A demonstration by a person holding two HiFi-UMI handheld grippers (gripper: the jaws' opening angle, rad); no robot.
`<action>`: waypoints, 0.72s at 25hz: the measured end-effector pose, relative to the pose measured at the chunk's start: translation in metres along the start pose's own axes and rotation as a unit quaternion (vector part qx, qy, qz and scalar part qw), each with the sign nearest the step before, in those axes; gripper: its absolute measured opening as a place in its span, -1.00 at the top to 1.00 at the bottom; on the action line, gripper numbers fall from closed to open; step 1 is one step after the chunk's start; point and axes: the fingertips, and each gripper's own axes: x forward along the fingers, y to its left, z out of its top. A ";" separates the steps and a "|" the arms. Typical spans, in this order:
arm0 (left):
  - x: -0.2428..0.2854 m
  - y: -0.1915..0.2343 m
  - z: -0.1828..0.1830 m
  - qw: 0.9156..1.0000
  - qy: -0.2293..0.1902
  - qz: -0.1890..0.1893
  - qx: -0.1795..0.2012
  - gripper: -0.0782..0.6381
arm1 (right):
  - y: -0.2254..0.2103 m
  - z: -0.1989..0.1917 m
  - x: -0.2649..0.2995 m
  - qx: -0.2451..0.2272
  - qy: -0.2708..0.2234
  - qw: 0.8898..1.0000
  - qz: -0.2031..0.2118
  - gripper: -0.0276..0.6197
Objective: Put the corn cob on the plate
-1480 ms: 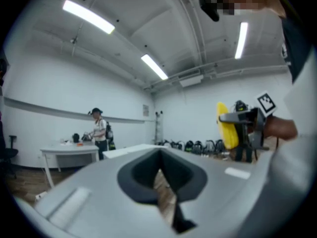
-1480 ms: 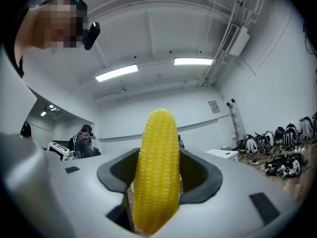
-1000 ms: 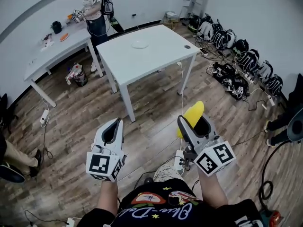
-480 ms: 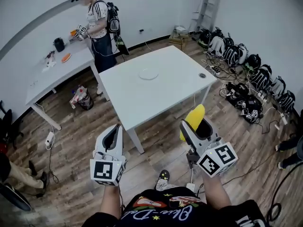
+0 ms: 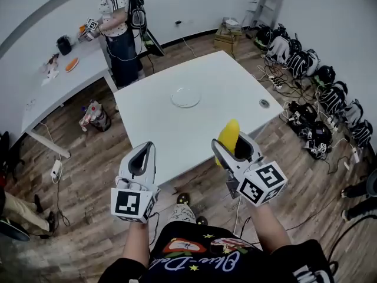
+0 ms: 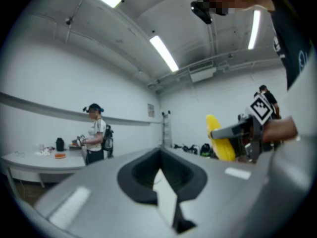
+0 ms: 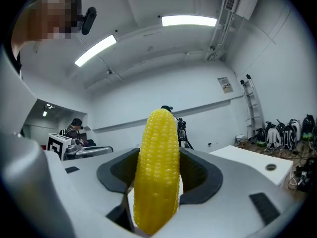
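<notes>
Right gripper view: right claw (image 7: 157, 155) is gripping yellow corn cob (image 7: 157, 177) upright. Left claw (image 6: 161, 172) is sitting closed, empty. Round pale plate (image 5: 186, 97) is lying on white surface (image 5: 230, 84), well apart.

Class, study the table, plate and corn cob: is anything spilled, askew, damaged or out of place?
Nothing stands out. The corn cob sits intact in the right gripper, and the plate lies flat and empty on the white table.

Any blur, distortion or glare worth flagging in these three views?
Head view: evenly lit and sharp, fisheye bowing the walls. Left gripper view: heavy fisheye, dark corners, near fingers soft, ceiling strips blown out. Right gripper view: corn cob crisp, same dark vignette.
</notes>
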 end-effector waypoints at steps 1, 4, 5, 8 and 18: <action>0.016 0.008 -0.006 1.000 0.001 -0.003 -0.004 0.79 | -0.010 -0.003 0.019 -0.006 0.010 1.000 0.002 0.13; 0.064 0.036 -0.023 1.000 0.007 -0.008 -0.008 0.79 | -0.044 -0.013 0.082 -0.018 0.049 0.999 0.005 0.13; 0.079 0.046 -0.028 1.000 0.009 -0.008 -0.009 0.79 | -0.056 -0.017 0.104 -0.023 0.064 0.998 0.005 0.13; 0.124 0.072 -0.036 1.000 0.009 -0.012 -0.016 0.79 | -0.090 -0.031 0.167 -0.044 0.111 0.993 0.005 0.13; 0.211 0.136 -0.077 0.998 0.039 -0.008 -0.056 0.79 | -0.167 -0.116 0.314 -0.067 0.279 0.958 0.027 0.13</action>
